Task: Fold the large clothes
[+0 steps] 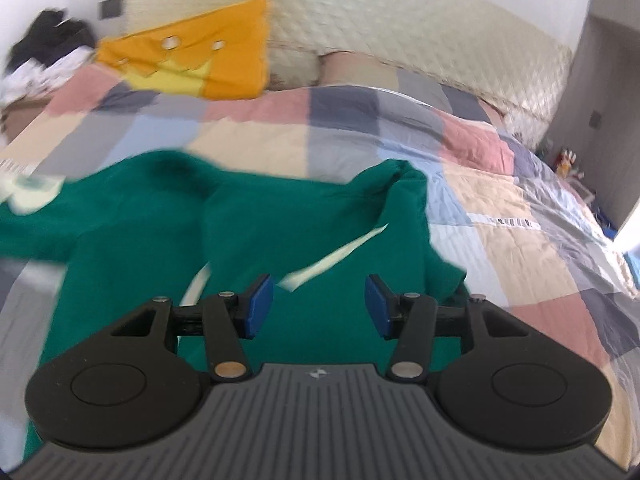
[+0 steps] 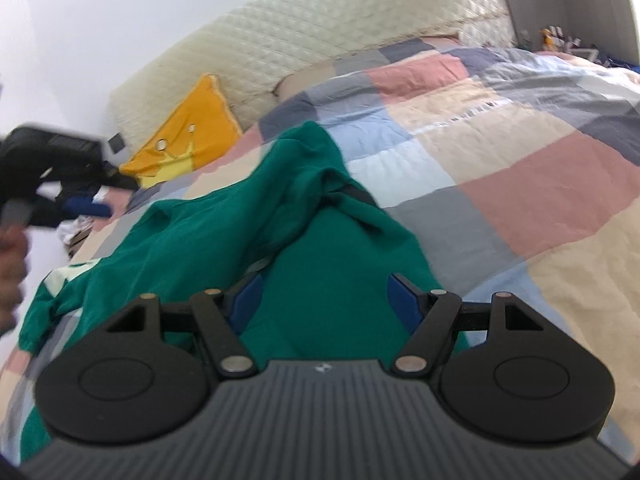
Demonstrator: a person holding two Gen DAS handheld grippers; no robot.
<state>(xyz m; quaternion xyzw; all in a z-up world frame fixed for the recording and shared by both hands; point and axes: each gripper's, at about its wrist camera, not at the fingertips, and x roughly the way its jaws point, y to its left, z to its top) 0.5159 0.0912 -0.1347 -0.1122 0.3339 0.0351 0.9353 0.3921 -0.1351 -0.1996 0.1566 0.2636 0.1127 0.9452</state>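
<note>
- The green garment (image 1: 248, 216) lies crumpled on the patchwork bed quilt (image 1: 500, 240), just beyond and under both pairs of jaws.
- It shows pale stripes and a bunched fold ahead of the jaws.
- Left gripper (image 1: 319, 306): jaws apart, holding nothing.
- Right gripper (image 2: 322, 300): jaws wide, empty.

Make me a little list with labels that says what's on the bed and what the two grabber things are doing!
Bed cover: checked quilt in pink, grey, blue and cream
Clothing: green garment with pale stripes, spread rumpled on the quilt
Pillow: orange cushion leaning on the padded headboard
Left gripper: open, nothing between its blue pads, above the green garment
Right gripper: open, nothing gripped, above the green garment
Folding: not finished, cloth bunched
</note>
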